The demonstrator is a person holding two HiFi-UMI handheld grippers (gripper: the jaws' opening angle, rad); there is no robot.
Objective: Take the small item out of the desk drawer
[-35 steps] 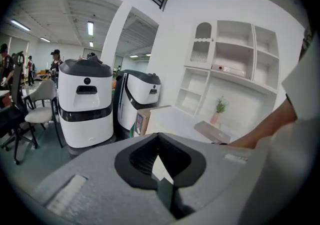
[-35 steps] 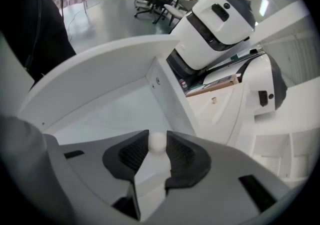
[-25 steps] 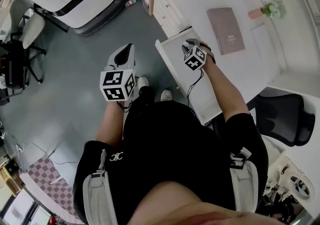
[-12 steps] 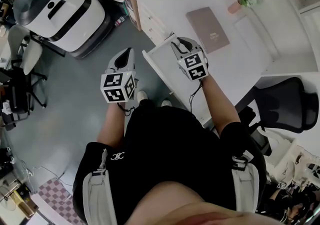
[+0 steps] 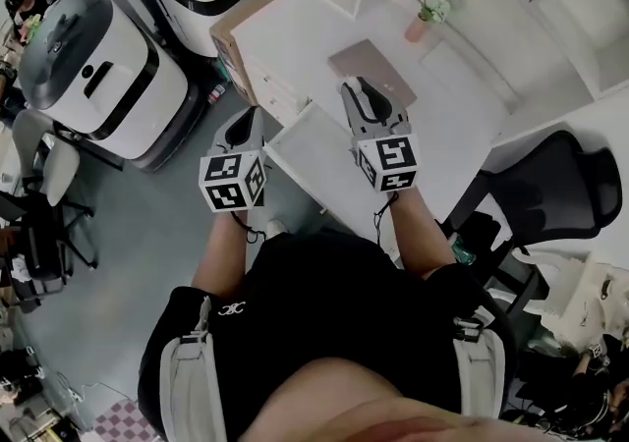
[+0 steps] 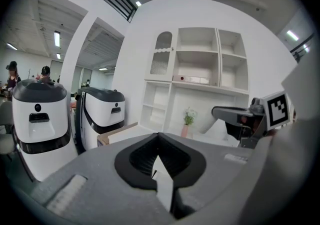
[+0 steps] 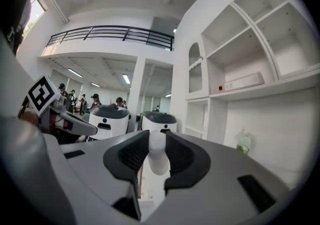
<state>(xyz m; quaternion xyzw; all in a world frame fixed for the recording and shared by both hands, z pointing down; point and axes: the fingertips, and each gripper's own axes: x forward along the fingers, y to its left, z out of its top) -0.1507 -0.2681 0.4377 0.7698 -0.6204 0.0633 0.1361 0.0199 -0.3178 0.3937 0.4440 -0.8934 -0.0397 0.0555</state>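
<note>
right gripper [image 5: 356, 88] fingers clamped on small item [image 7: 156, 156], smooth, white, round-ended, now lifted clear of open white drawer [image 5: 300, 150] vs a second ago, left gripper [image 5: 252, 116] fingers together, empty, left of drawer, flat taupe notebook [image 5: 383, 57] and potted plant [image 5: 425, 13] far on desk [image 5: 295, 32], black chair [image 5: 555, 185] right

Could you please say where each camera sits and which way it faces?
Head view: atop the head, steeply down onto desk, open drawer; torso, left gripper, right gripper show.
Left gripper view: on that gripper, facing shelves; own jaws show.
Right gripper view: likewise; jaws clamp small white item.
Shared: each gripper view shows the other gripper.
</note>
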